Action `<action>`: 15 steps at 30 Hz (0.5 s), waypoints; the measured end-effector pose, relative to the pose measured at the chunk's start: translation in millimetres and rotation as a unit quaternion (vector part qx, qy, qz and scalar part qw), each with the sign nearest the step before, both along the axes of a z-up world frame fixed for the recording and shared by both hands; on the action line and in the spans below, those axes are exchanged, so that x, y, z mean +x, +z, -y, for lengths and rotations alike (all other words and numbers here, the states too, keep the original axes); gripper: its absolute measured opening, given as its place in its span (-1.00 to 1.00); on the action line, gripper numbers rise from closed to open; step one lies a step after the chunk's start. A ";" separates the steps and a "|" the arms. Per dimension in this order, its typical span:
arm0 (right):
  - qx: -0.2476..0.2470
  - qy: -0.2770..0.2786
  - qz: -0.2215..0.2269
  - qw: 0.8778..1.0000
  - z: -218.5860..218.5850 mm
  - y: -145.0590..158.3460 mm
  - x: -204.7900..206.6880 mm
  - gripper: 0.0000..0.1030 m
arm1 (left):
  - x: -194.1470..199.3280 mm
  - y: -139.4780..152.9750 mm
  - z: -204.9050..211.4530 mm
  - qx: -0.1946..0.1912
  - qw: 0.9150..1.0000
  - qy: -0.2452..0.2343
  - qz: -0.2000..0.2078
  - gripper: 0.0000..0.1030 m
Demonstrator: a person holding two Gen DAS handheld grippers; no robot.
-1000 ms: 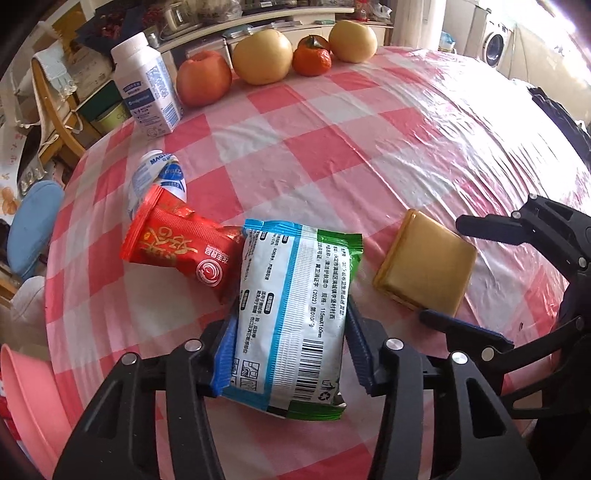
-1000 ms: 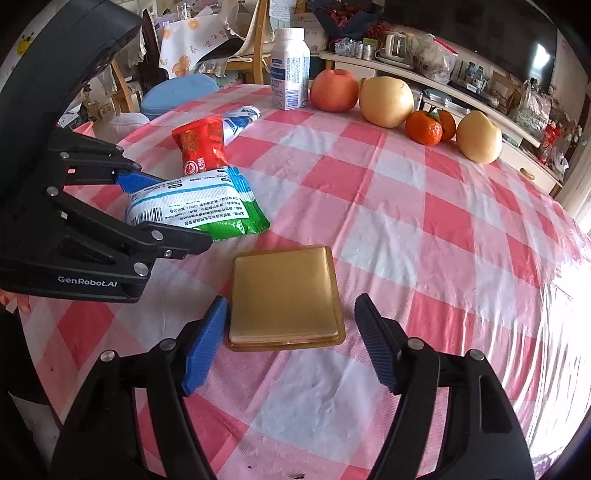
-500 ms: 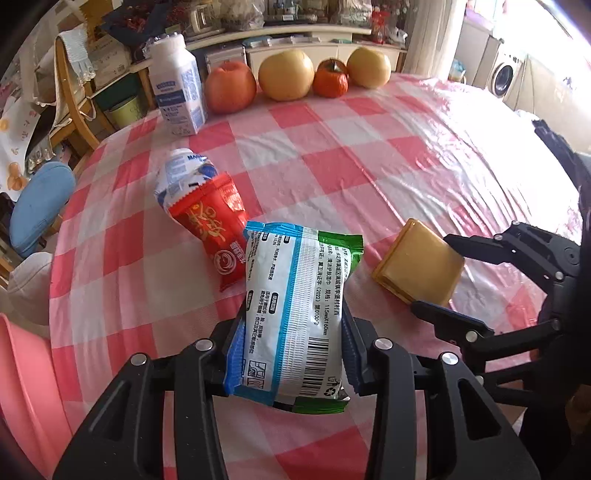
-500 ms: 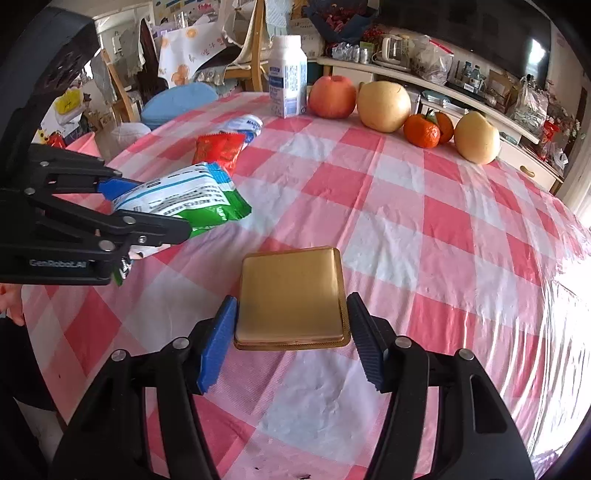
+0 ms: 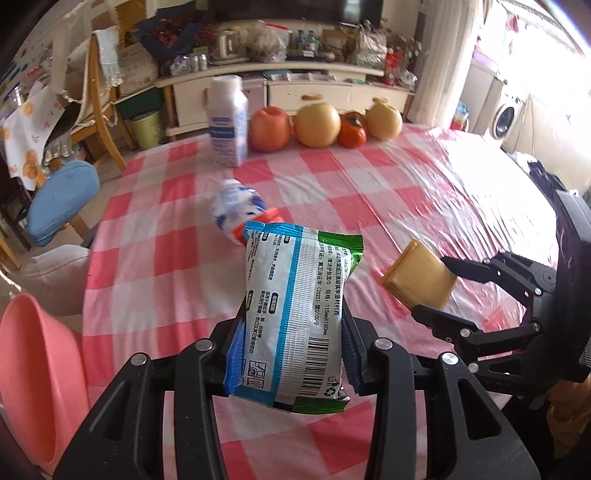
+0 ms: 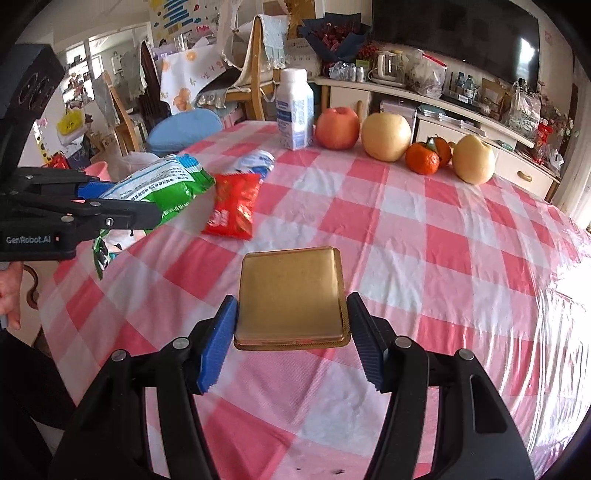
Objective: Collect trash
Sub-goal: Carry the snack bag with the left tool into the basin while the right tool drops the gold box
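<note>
We're seeing "GenRobot.AI" in white on the black body of the left gripper (image 6: pixel 92 205), the only brand name we can really read here. Its blue pads are squeezing the sides of a white plastic snack packet with blue and green edges (image 5: pixel 295 314), holding it up clear of the table; the jaws have just been closing on it. The packet's back is showing a barcode, a recycling mark and small printed lines too tiny for us to read.

Past it, a crumpled white and blue wrapper (image 6: pixel 255 162) and a flat red foil packet with white lettering (image 6: pixel 234 210) are lying on the cloth, touching each other. The white lettering is too blurry for us to read.

The right gripper (image 6: pixel 291 339) is gripping a flat square gold foil packet (image 6: pixel 291 295) by its near edge, blue pads pressed on both sides after just closing in, and it's sitting slightly above the cloth.

Everything's sitting on a round table under a pink and white checked cloth with clear plastic over it (image 6: pixel 443 258). At the far edge, a white bottle with a blue label (image 6: pixel 295 110), a red apple (image 6: pixel 338 127), two yellow pears and some tangerines are lining up. A pink plastic basin (image 5: pixel 33 369) is sitting below the table's left edge. Behind, we're looking at wooden chairs, a blue seat cushion (image 5: pixel 61 201), a cluttered cream sideboard and a dark TV screen (image 6: pixel 454 33).
</note>
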State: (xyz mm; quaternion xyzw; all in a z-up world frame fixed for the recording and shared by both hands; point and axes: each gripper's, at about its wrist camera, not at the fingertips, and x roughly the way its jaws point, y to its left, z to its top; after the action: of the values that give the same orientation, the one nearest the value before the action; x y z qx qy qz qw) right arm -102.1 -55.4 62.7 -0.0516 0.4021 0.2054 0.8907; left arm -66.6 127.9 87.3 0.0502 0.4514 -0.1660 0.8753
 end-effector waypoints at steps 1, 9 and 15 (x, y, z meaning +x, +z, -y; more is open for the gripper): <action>0.003 0.000 0.001 1.000 -1.9 2.2 -0.4 0.19 | -0.3 2.7 -6.3 -0.004 1.000 0.006 0.003 -0.15; 0.015 0.022 0.013 1.000 -36.3 23.0 -4.0 0.19 | -4.9 16.1 -48.5 -0.013 0.998 0.050 0.026 -0.15; 0.007 0.058 0.020 0.998 -78.1 34.4 -7.2 0.19 | -6.0 26.5 -86.5 -0.025 0.995 0.093 0.040 -0.14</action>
State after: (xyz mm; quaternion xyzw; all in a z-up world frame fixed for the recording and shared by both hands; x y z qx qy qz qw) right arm -109.3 22.8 97.0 -0.0730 0.3790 0.2588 0.8855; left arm -72.5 214.4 113.7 -0.0074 0.4141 -0.0930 0.9054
